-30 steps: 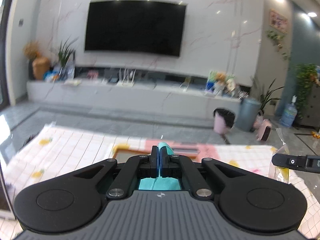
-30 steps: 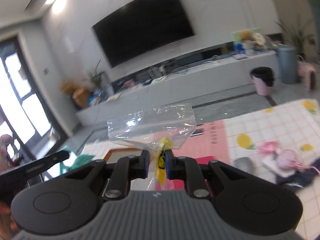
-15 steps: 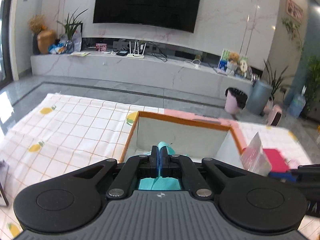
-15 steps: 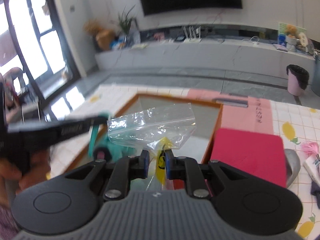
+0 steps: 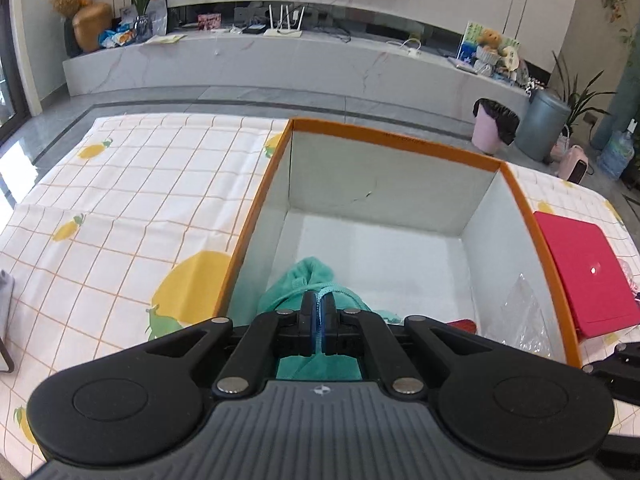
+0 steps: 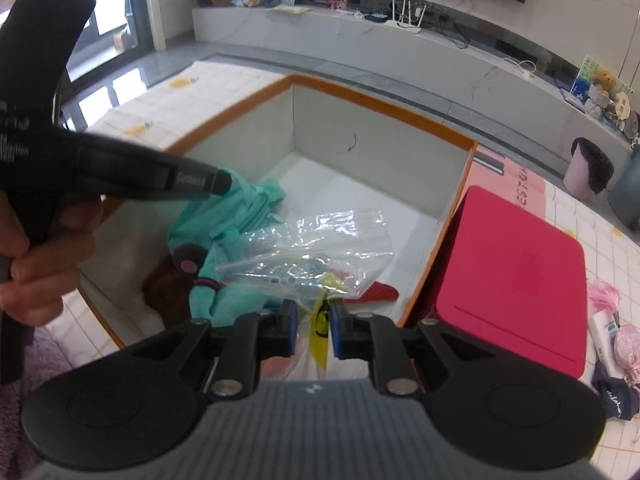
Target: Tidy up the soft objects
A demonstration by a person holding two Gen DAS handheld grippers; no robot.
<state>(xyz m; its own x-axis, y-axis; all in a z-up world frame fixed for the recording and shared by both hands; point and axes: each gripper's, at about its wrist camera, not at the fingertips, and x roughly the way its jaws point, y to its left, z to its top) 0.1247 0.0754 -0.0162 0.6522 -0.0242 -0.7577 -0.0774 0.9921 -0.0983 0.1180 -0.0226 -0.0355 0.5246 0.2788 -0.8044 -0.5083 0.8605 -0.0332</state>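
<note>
The left gripper (image 5: 319,322) hangs over the near end of the orange-rimmed box (image 5: 400,142), its fingers clenched on a cord of the teal garment (image 5: 306,280), which droops into the box; the right gripper (image 6: 313,320) grasps the clear plastic bag (image 6: 320,248) by its lower edge, the bag spreading above the box floor, just beside the garment. A red piece (image 6: 374,293) lies under the bag on the white floor; a red lid (image 6: 516,280) leans against the box's right wall. Pink items (image 6: 624,344) lie further right on the lemon-print tabletop (image 5: 120,200); the person's hand (image 6: 36,264) grips the left handle.
</note>
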